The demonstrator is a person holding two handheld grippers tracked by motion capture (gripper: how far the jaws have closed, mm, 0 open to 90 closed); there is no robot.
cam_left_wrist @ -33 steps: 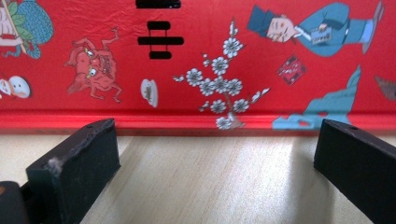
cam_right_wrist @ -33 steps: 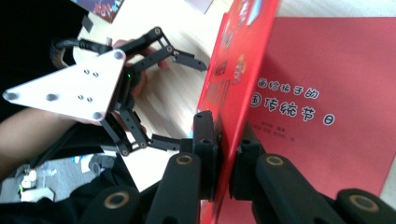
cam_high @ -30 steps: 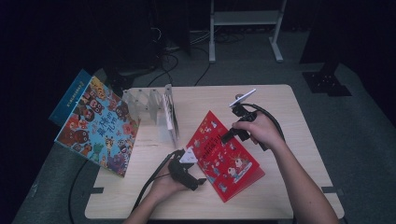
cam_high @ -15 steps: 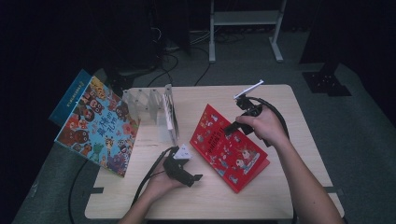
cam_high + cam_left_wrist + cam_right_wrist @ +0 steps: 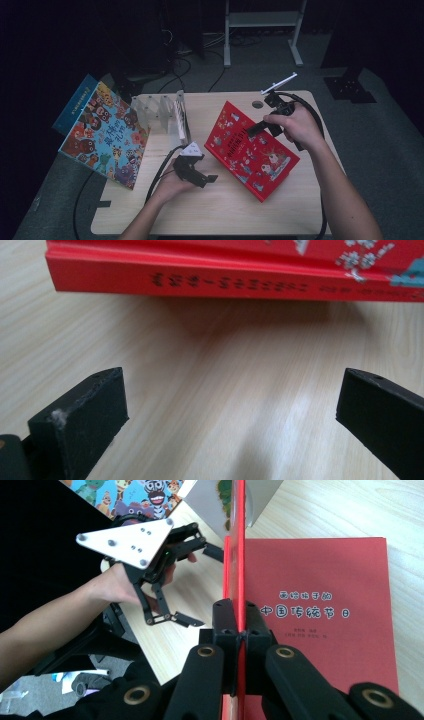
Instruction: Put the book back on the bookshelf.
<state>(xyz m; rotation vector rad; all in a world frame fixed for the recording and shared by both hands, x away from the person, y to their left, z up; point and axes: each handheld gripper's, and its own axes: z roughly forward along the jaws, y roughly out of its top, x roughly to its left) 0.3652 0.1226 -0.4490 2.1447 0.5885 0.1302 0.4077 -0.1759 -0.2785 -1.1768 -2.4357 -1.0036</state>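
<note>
Pale wooden worktop (image 5: 225,210) carries a thin red hardcover picture book (image 5: 250,150), partly lifted by its cover. Nearest, the left tool (image 5: 210,177) waits with jaws apart beside the spine. Farther, the right tool (image 5: 239,630) pinches the stiff, probably light and glossy cover edge; gripping by the spine looks safer.

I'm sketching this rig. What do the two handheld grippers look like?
Both are black. The left gripper has blocky jaws, a grey three-cornered plate with small holes, and a black cable. The right gripper has brass-coloured pivot pins, linkage bars and a thick black cable. Forearms are bare.
</note>
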